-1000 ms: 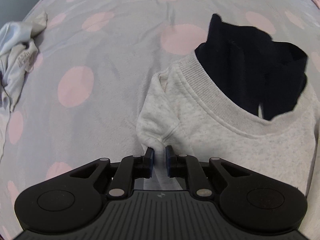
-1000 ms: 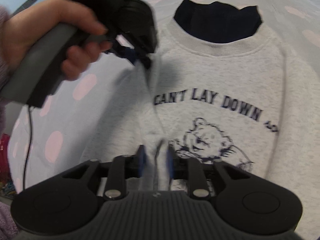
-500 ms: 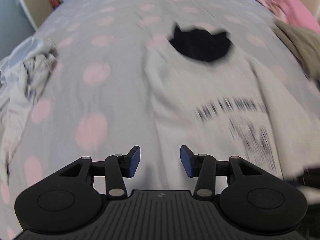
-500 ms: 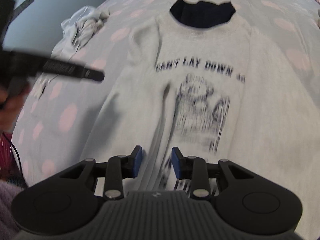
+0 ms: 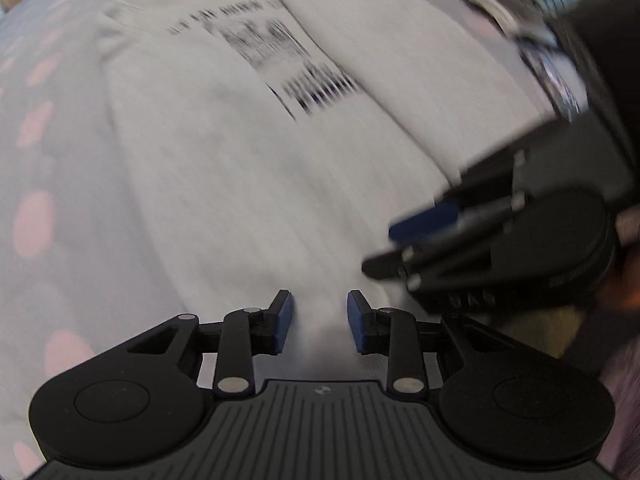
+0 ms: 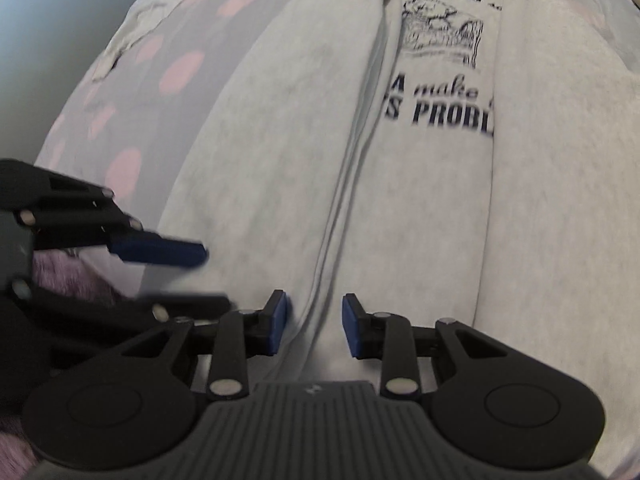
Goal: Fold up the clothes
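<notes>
The sweatshirt (image 6: 420, 208) lies flat on the spotted sheet (image 6: 132, 112), right under both my grippers. My right gripper (image 6: 314, 326) is partly open, gripping nothing. My left gripper (image 5: 319, 326), just beside it, is closing, pads clear of cloth.

A grey bedsheet with pink polka dots (image 6: 132, 92) covered the bed, spreading toward nine o'clock; a pale blue wall (image 6: 44, 32) stood at ten o'clock.

Sweatshirt (image 6: 280, 168): matt heathered grey fleece cloth, dark print. Bedsheet (image 6: 168, 92) left of tongs: smooth cloth. Right gripper (image 6: 314, 324): matt black plastic, blue pads.
</notes>
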